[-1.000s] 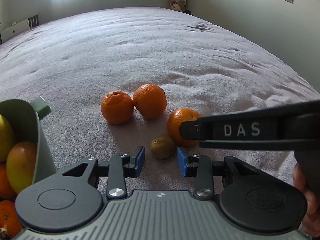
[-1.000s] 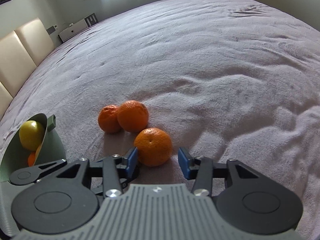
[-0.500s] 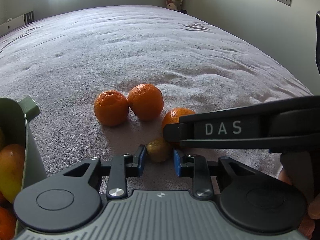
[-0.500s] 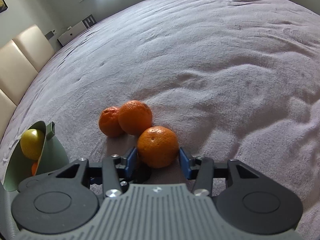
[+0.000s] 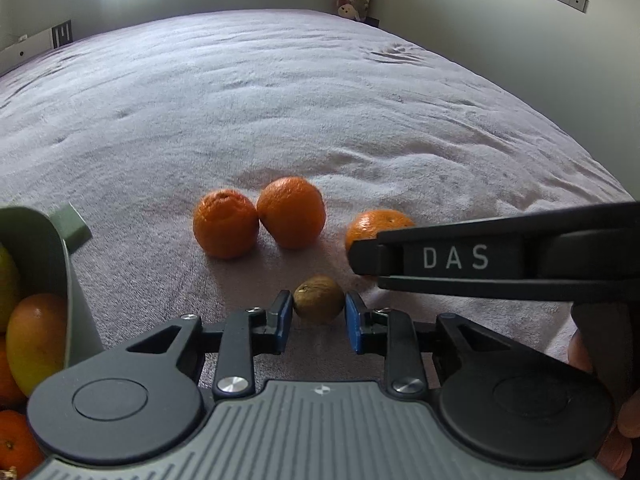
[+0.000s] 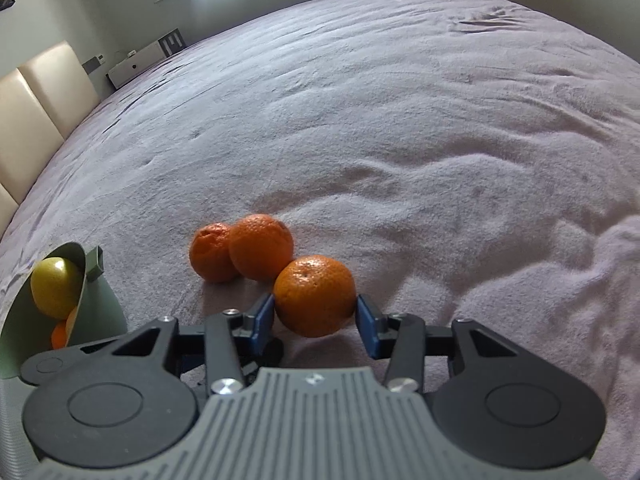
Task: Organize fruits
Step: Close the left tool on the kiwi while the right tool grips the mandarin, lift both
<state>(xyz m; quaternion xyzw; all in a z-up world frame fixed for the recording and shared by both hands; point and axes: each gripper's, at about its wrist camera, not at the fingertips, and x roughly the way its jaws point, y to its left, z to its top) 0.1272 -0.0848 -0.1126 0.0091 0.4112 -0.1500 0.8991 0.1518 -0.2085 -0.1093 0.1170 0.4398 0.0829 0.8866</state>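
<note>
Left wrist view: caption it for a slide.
Left gripper shut on a kiwi on the blanket, three oranges beyond, fruit bowl at left.

Your left wrist view looks steeply down, close over the bed cover [image 5: 280, 100]. Your right wrist view sits likewise, just beside it. Both share the paired oranges [image 5: 260, 222] [image 6: 244, 250] and green bowl [image 5: 48, 248] [image 6: 96, 304].

Left tongs [image 5: 319, 316]: pointing steeply downward, blue pads closed on a small brown fruit [image 5: 319, 298].
Right tongs [image 6: 315, 318]: likewise tilted downward, pads pressed against an orange [image 6: 315, 295].
</note>
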